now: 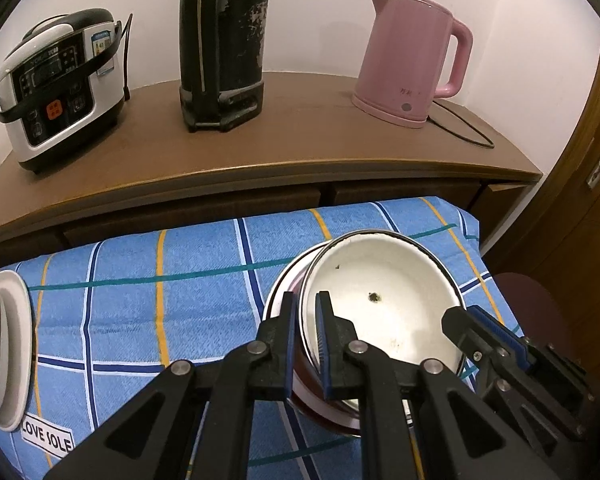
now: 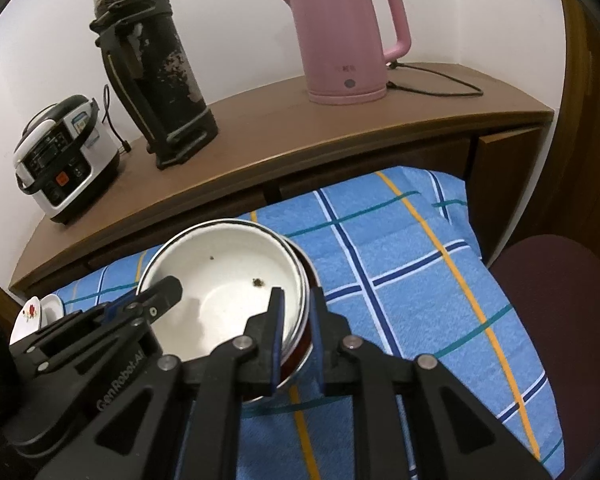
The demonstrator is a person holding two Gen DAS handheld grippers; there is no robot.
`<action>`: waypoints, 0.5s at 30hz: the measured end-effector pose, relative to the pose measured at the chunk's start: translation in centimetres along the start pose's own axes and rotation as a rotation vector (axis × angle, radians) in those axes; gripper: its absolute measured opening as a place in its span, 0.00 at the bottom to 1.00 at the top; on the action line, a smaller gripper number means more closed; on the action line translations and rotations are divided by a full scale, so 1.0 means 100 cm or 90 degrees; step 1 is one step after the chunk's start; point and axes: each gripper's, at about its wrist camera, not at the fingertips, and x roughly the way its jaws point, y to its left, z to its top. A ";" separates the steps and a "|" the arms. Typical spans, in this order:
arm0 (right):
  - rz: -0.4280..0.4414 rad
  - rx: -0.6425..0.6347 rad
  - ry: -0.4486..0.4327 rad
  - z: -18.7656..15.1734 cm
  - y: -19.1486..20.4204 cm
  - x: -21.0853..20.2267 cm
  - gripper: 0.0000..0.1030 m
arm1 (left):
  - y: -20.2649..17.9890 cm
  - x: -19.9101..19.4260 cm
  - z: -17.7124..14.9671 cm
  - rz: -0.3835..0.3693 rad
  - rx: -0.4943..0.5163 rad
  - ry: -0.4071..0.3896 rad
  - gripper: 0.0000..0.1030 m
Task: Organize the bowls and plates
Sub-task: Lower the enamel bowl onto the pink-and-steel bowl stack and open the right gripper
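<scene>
A white enamel bowl (image 1: 384,280) (image 2: 224,264) with dark chips sits nested in a red-sided bowl (image 1: 312,396) (image 2: 300,354) on the blue checked cloth (image 1: 160,300) (image 2: 400,260). My left gripper (image 1: 306,320) (image 2: 148,300) is shut on the white bowl's left rim, one finger inside and one outside. At the opposite rim my right gripper (image 2: 296,320) (image 1: 476,322) is clamped the same way, and the red wall shows between its fingers. White plates (image 1: 4,340) (image 2: 32,316) with a red flower lie stacked at the cloth's far left edge.
Behind the cloth runs a brown sideboard (image 1: 300,148) with a rice cooker (image 1: 56,88), a worn black thermos (image 1: 224,40) and a pink kettle (image 1: 412,60) with its cord. A dark red chair seat (image 2: 552,320) stands at the right, near a wooden door (image 1: 580,220).
</scene>
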 end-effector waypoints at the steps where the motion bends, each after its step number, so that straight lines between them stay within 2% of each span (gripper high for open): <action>1: -0.001 -0.001 -0.002 0.000 0.000 0.000 0.13 | 0.000 0.000 0.000 0.000 -0.001 0.000 0.11; 4: -0.001 0.001 -0.003 0.000 0.000 0.000 0.14 | -0.001 -0.001 -0.001 0.000 0.002 0.002 0.11; 6: -0.003 0.001 -0.005 0.000 0.000 0.000 0.19 | -0.002 -0.002 -0.002 0.002 0.006 0.002 0.12; 8: -0.012 0.003 -0.007 0.000 -0.001 0.000 0.32 | -0.003 -0.004 -0.002 0.006 0.011 0.002 0.13; 12: -0.009 0.020 -0.026 0.001 -0.006 -0.006 0.45 | -0.001 -0.007 -0.002 0.005 0.007 -0.002 0.14; 14: -0.004 0.032 -0.045 0.001 -0.010 -0.012 0.58 | -0.003 -0.010 -0.002 0.007 0.014 -0.009 0.15; 15: -0.006 0.038 -0.055 0.001 -0.011 -0.015 0.59 | -0.004 -0.012 -0.002 0.013 0.019 -0.015 0.16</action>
